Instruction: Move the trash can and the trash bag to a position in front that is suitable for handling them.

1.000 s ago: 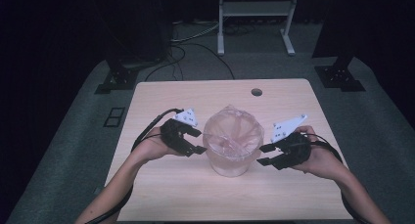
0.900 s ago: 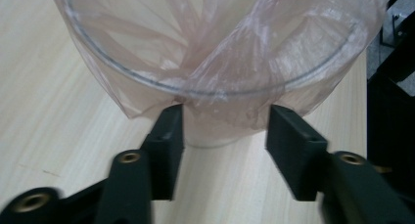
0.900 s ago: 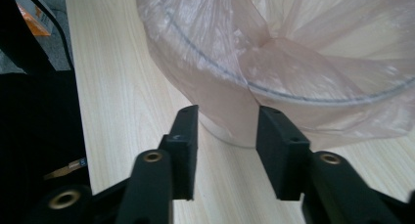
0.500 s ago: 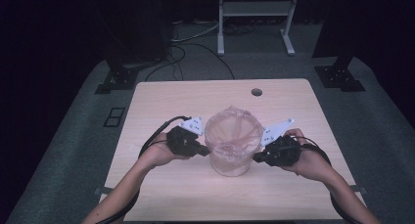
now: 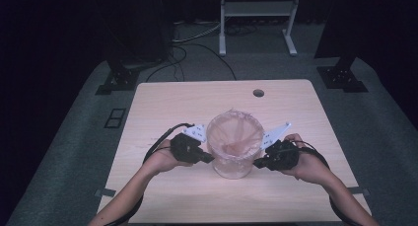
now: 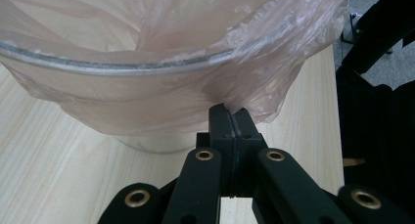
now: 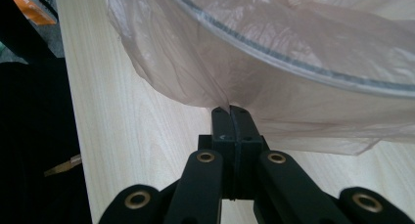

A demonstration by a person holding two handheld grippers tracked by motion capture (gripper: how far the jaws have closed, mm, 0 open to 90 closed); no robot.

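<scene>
A clear round container [image 5: 231, 164] stands at the table's near middle, lined with a thin pinkish plastic bag [image 5: 235, 131] whose edge folds over the rim and hangs outside. My left gripper [image 5: 209, 159] is at the container's left side, shut on the hanging bag edge [image 6: 254, 94], with its jaws [image 6: 230, 111] pressed together just below the rim [image 6: 122, 67]. At the right side my right gripper [image 5: 257, 163] is likewise shut on the bag's skirt [image 7: 195, 72], its tips [image 7: 229, 111] pinching the film under the rim [image 7: 293, 62].
The light wooden table [image 5: 172, 102] has a small round hole [image 5: 258, 93] near its far edge. Beyond it on the grey floor stand a white frame [image 5: 256, 9], cables and two black stand bases [image 5: 118, 80] [image 5: 342, 78].
Both hands have moved inward and down to the container's sides. Each gripper's jaws, open a second ago, have closed on the bag's overhanging edge.
</scene>
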